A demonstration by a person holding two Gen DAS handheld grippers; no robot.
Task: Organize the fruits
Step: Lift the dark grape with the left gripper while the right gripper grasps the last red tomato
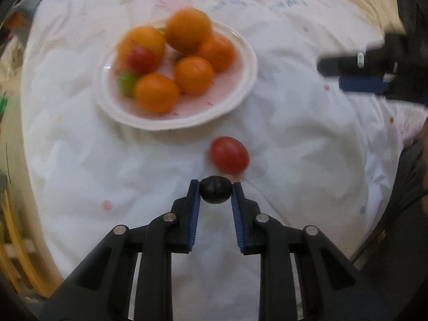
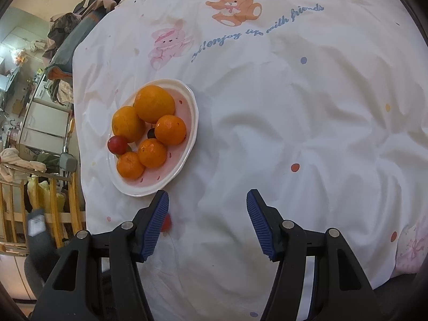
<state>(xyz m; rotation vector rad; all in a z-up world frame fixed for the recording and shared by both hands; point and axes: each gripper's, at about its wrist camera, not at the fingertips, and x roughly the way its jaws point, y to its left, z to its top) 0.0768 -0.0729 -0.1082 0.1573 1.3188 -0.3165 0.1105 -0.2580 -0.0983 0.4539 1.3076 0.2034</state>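
Altogether, five oranges (image 2: 153, 103) sit on the white plate (image 2: 193, 123), with one red fruit (image 2: 117, 144), one green fruit (image 1: 127, 83) and, in the right wrist view alone, a dark grape (image 2: 151, 133). Near the plate, one red tomato (image 1: 229, 155) lies on the printed white sheet (image 2: 294, 123). The left gripper (image 1: 216, 190) pinches a dark grape (image 1: 215, 193) just beside that tomato. The right gripper (image 2: 207, 200) has its fingers spread wide, one of them half hiding the tomato.
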